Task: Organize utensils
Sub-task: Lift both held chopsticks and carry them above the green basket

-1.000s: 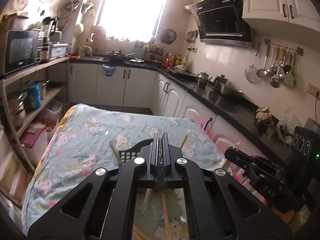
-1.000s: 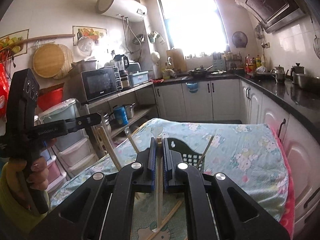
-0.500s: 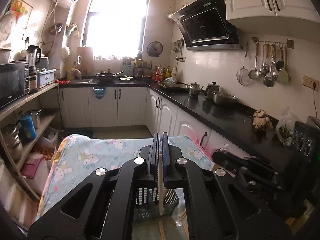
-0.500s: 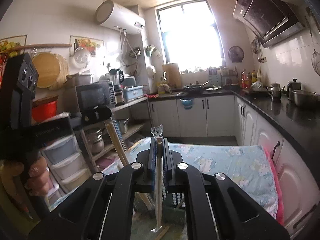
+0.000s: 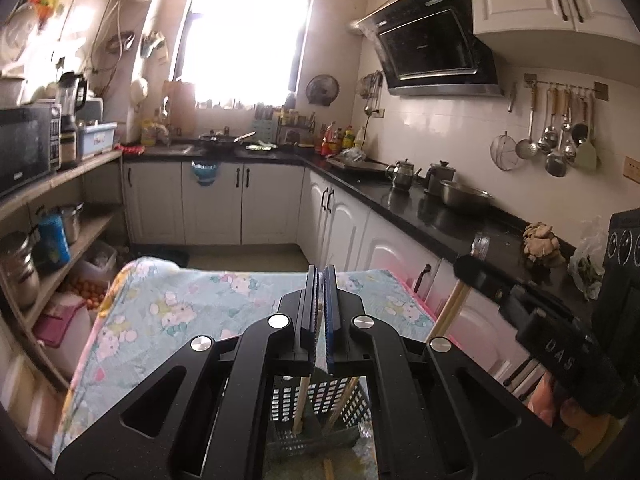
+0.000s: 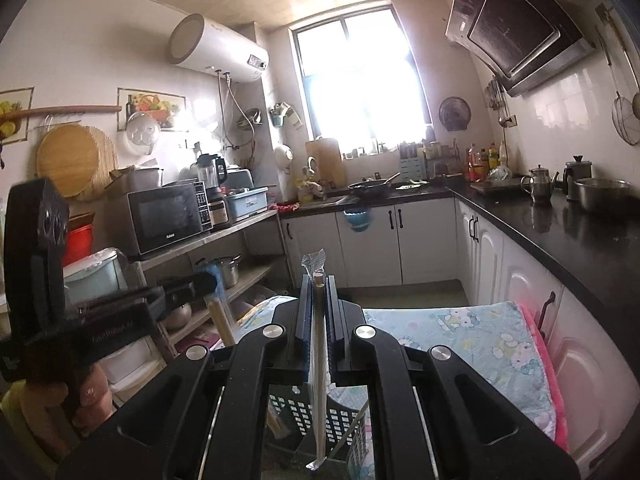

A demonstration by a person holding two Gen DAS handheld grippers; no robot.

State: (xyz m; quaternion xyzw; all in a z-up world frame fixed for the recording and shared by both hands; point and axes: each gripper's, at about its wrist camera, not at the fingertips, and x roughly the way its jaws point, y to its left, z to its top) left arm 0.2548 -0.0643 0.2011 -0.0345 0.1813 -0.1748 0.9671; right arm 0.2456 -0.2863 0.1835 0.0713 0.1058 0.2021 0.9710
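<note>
My left gripper [image 5: 320,274] is shut on wooden chopsticks [image 5: 299,404] that hang down into a black perforated basket [image 5: 352,396] under its fingers. In the right wrist view the same left gripper [image 6: 204,280], held by a hand, carries those chopsticks [image 6: 222,318] slanting toward the basket [image 6: 298,414]. My right gripper [image 6: 318,280] is shut on chopsticks in a clear plastic wrapper [image 6: 319,392], which hang upright above the basket. From the left wrist view the right gripper [image 5: 466,266] shows at the right with its wrapped chopsticks [image 5: 446,316].
The basket stands on a table with a floral cloth [image 5: 180,308]. Storage shelves with a microwave [image 6: 168,216] run along the left. A black counter [image 5: 440,220] over white cabinets runs along the right, close to the table edge.
Both grippers rose and moved forward with their chopsticks, whose lower ends left the table. The basket now sits right under the fingers, and the chopsticks hang steeper over it.
</note>
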